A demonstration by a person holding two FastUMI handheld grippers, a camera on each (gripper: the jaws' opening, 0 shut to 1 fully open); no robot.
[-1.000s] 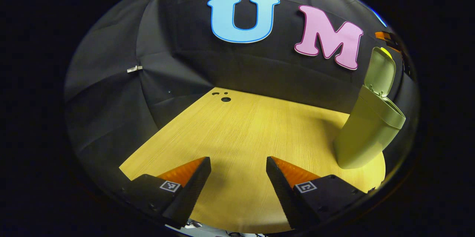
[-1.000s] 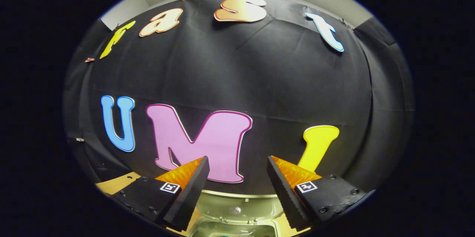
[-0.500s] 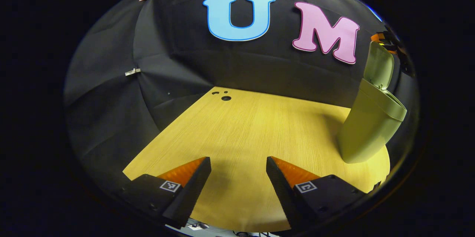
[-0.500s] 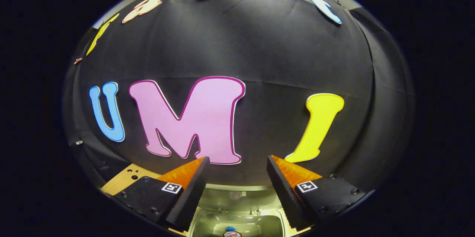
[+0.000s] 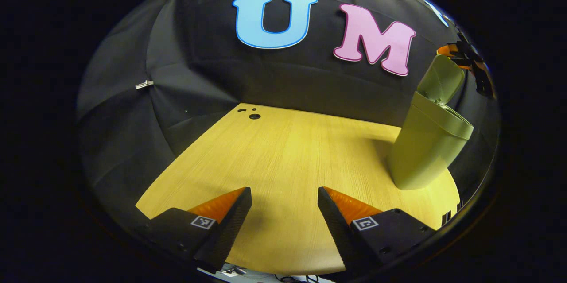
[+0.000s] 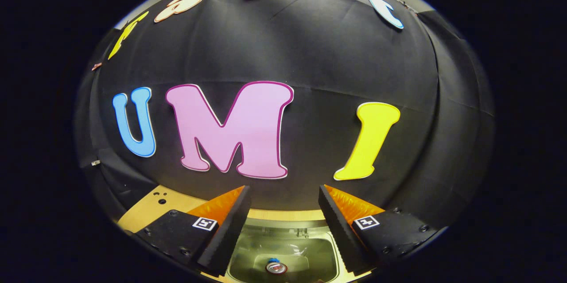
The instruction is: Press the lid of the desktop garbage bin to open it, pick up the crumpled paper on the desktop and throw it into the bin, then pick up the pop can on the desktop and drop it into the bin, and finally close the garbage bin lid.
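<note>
Fingers spread and empty on your right gripper over the bin; can inside, lid up, closing remains.

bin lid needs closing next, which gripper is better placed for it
Right. The right gripper hangs open directly over the open bin, can inside. The left gripper sits across the table, away from the lid.

A wooden table with holes near its corner.

The right gripper is tipping downward over the bin, bringing the pop can inside into sight.
</note>
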